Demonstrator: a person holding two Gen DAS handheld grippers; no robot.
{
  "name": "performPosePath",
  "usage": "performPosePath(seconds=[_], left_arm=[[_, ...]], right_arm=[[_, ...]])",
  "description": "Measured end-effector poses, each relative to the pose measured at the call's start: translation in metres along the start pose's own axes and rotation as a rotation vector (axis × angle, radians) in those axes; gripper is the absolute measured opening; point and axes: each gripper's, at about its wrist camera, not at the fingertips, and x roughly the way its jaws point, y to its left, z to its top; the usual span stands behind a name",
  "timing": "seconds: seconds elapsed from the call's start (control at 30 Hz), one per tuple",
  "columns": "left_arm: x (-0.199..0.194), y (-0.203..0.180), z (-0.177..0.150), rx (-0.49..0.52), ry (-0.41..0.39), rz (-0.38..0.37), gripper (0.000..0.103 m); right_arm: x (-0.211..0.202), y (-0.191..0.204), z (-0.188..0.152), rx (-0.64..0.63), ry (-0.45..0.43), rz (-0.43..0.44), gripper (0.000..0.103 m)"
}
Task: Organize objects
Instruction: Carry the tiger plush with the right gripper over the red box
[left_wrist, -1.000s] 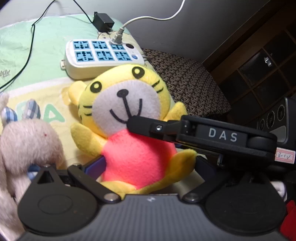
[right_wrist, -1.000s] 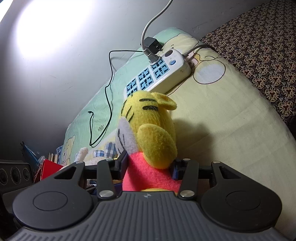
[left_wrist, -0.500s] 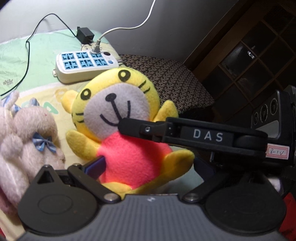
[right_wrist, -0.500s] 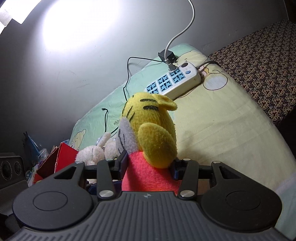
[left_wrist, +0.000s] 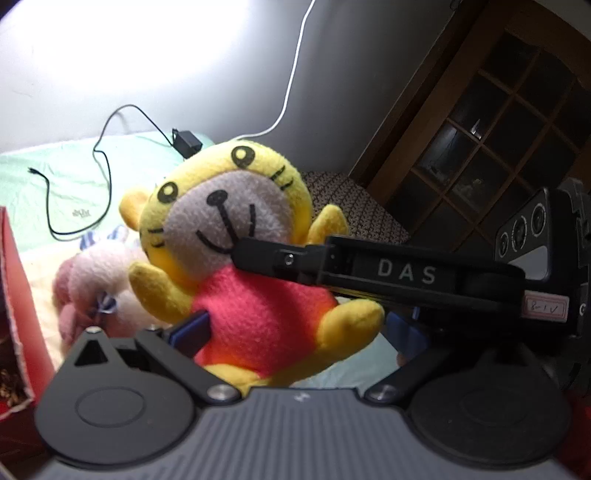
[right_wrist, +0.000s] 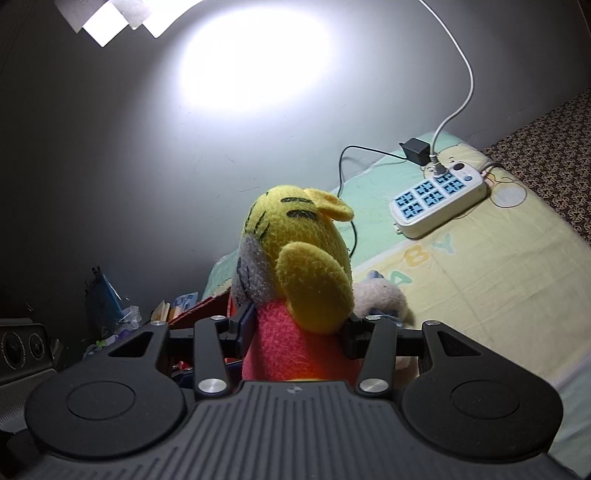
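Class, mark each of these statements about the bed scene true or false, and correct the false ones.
1. The right gripper is closed on the yellow tiger toy's red body. True.
2. The tiger toy wears a blue shirt. False: its shirt is red.
3. A white cable is plugged into the power strip. True.
4. The power strip lies on the floor. False: it lies on the bed cover.
5. A pale plush rabbit lies on the bed behind the tiger toy. True.
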Motion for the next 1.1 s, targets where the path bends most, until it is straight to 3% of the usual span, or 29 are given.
performPosePath(seconds=[0.23, 0.5, 0.67, 0.9, 1.1], left_arm=[[-0.076, 0.03, -0.001, 0.044, -0.092, 0.076, 0.099], [-0.132, 0.084, -0.007, 0.027, -0.126, 0.131, 0.099], [-0.139, 0.125, -0.011, 0.017, -0.122, 0.13, 0.099], [-0.125, 0.176, -0.021, -0.062, -0.054, 0.119, 0.098], [-0.111, 0.186, -0.029, -0.085, -0.013, 0.125, 0.099]], right_arm=[[0.033, 0.06, -0.012, -0.004, -0.017, 0.058, 0.048], [0.08, 0.102, -0.029, -0.013, -0.005, 0.06, 0.048], [0.107, 0.111, -0.042, -0.043, 0.011, 0.03, 0.048], [0.132, 0.112, -0.06, -0.089, 0.037, -0.058, 0.048], [0.143, 0.12, -0.068, -0.16, 0.065, -0.11, 0.049]])
